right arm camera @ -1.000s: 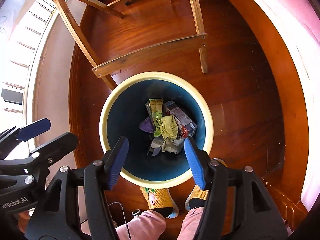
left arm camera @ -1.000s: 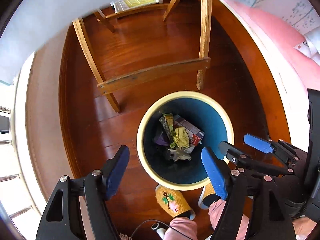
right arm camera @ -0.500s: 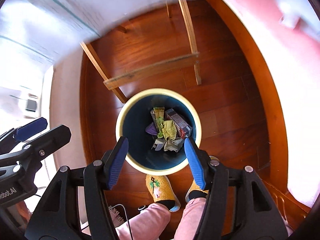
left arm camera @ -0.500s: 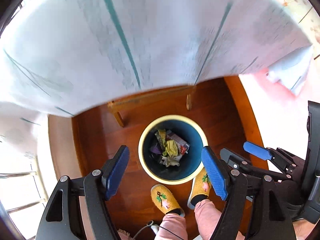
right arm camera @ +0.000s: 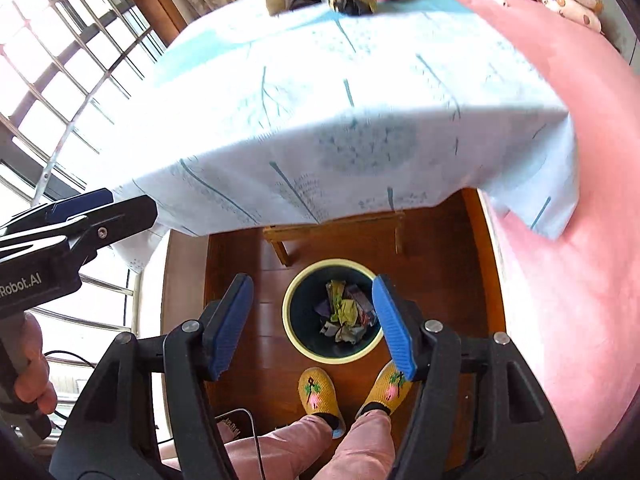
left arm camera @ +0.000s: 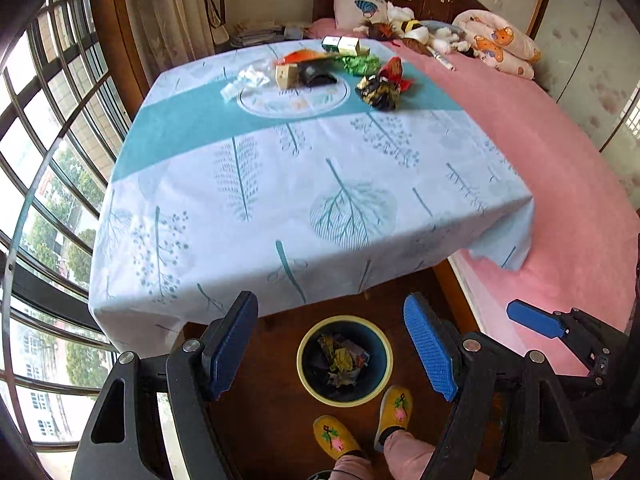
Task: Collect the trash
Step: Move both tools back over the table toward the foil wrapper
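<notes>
Both grippers are empty and spread wide. The left gripper point(left arm camera: 330, 346) and the right gripper point(right arm camera: 312, 326) hang above the floor in front of the table point(left arm camera: 280, 184), jaws apart with nothing between the pads.

The bin point(left arm camera: 345, 360) sits on the wood floor just under the near table edge, by the person's slippers point(left arm camera: 396, 404). It already holds a clump of crumpled wrappers point(right arm camera: 346, 312).

The remaining trash is all at the far end of the tablecloth:
- black-gold crumpled wrapper point(left arm camera: 378, 90)
- green wrapper point(left arm camera: 358, 62)
- red wrapper point(left arm camera: 394, 68)
- orange packet point(left arm camera: 304, 56)
- small tan box point(left arm camera: 287, 76)
- clear plastic scrap point(left arm camera: 248, 80)
- two little boxes at the back point(left arm camera: 340, 45)

My read on the step: between drops, heading for the next pickup, with roughly half or more of the pile left.

The next move calls for a long reach across the table. The black-gold wrapper is nearest and sits apart from the rest, so it looks like the easy target (crinkly foil, should crush and hold under the pads). Come down over it and close on the bulk, not an edge.

One risk is snagging the tablecloth on the pinch.
</notes>
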The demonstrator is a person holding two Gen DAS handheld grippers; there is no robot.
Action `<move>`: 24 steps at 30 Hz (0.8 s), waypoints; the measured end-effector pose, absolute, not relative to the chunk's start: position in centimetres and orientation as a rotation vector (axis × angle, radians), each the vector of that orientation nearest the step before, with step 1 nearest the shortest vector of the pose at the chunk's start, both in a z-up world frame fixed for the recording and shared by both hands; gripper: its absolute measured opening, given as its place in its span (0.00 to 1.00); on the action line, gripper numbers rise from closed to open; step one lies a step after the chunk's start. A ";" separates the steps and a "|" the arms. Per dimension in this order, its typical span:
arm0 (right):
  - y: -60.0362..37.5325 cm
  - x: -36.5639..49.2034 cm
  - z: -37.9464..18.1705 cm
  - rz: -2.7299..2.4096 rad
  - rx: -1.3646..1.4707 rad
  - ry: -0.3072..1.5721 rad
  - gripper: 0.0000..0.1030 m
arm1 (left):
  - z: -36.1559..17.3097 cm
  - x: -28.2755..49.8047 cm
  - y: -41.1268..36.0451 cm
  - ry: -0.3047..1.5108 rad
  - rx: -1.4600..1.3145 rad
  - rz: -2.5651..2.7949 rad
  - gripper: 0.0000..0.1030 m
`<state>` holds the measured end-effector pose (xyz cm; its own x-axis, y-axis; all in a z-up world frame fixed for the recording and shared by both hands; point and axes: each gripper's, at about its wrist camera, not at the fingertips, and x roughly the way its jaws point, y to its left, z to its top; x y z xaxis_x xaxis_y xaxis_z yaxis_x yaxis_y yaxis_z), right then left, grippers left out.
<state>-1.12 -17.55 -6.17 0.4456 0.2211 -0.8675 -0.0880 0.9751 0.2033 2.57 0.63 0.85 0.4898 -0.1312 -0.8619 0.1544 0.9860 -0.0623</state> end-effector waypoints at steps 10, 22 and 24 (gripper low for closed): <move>-16.7 -0.4 5.9 0.196 0.090 0.890 0.60 | 11.6 3.8 0.4 0.834 0.063 -0.156 0.74; -16.6 3.7 15.1 0.102 -0.080 0.724 0.60 | 16.7 10.0 -1.4 0.811 0.031 -0.247 0.75; -17.2 5.4 15.7 0.073 -0.100 0.725 0.60 | 16.6 11.7 -2.1 0.818 0.028 -0.248 0.75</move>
